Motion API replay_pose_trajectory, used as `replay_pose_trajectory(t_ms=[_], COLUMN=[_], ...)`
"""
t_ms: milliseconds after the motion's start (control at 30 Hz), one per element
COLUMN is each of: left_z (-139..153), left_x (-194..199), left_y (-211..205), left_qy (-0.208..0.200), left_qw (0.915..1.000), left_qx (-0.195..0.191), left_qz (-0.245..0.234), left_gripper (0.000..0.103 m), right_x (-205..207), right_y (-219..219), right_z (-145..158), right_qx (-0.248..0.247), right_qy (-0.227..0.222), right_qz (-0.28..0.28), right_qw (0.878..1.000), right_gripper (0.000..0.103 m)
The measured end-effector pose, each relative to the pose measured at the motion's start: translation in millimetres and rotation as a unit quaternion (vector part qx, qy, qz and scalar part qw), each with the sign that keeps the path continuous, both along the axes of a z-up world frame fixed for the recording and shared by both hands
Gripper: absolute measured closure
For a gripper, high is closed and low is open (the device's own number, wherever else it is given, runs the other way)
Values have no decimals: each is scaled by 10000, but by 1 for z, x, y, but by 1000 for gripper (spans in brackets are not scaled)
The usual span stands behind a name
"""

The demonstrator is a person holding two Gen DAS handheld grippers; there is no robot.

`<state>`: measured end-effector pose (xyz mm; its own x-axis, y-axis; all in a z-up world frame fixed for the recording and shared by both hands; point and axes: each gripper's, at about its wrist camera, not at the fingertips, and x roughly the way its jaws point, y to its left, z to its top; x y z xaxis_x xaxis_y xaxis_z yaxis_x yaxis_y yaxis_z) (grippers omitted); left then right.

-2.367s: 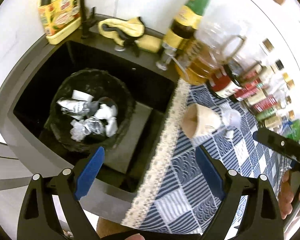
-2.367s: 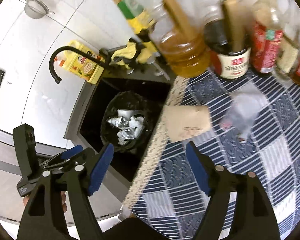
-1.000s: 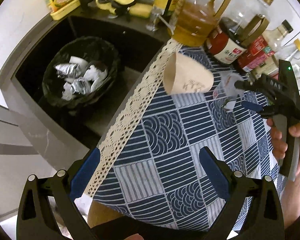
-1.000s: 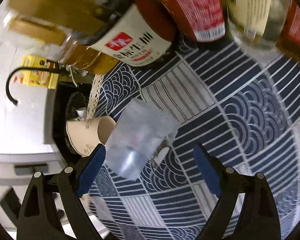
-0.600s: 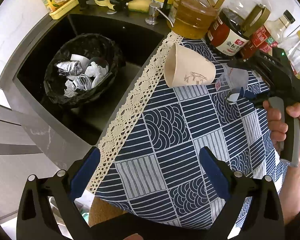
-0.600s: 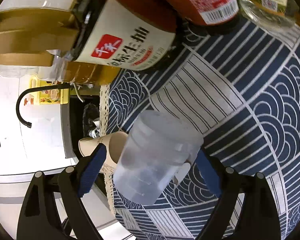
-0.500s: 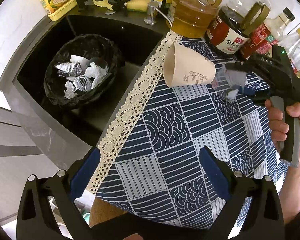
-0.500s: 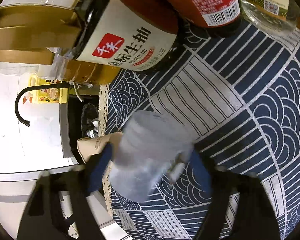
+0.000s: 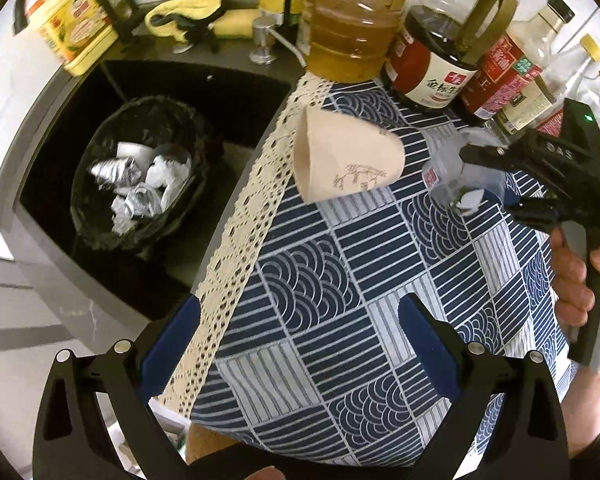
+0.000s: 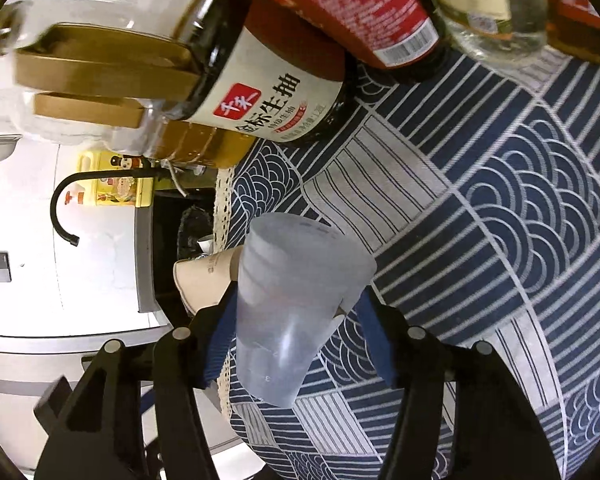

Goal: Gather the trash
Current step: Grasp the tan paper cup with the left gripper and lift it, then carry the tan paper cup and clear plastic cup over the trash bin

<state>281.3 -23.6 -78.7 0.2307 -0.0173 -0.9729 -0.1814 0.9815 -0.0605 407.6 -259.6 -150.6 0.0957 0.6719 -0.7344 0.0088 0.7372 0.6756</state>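
Between the right gripper's [image 10: 296,332] blue pads lies a translucent plastic cup [image 10: 296,304], tipped on the patterned tablecloth [image 10: 500,200]: light, thin-walled, easily crushed, best pinched mid-body. Jaws just closing, now pressing its sides; wide apart a second ago. Beyond, a paper cup [image 9: 348,160]. Left gripper [image 9: 296,344] spread, empty.

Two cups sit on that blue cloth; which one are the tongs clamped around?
The clear plastic cup, gripped by the right tongs. The tan paper cup lies untouched on its side nearer the sink.
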Motion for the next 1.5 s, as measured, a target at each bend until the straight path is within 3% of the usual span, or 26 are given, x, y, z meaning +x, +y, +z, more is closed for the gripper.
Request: replay_pose_trajectory(t_ms=[500,633,933,1500], left_z=[-21,-28,-44,-67], left_x=[65,86,111,130], left_y=[-12,-14,-26,-39], left_qy=[-80,-3,235,432], left_qw=[9975,9984,9992,9924], left_qx=[-11,-79,243,1098], left_qz=[-703,-555,-225,336], left_gripper=[7,7,7,7], right_x=[-72,-90,-100,-77], right_y=[-52,-62,-79,-83], right_z=[19,22,14,-3], right_qx=[-166,-193,-111,112], right_qy=[-33,-45,-15,6], right_qz=[-701,-841,-917,-273], right_qw=[9974,9963,9957,9996], right_gripper=[45,45,45,45])
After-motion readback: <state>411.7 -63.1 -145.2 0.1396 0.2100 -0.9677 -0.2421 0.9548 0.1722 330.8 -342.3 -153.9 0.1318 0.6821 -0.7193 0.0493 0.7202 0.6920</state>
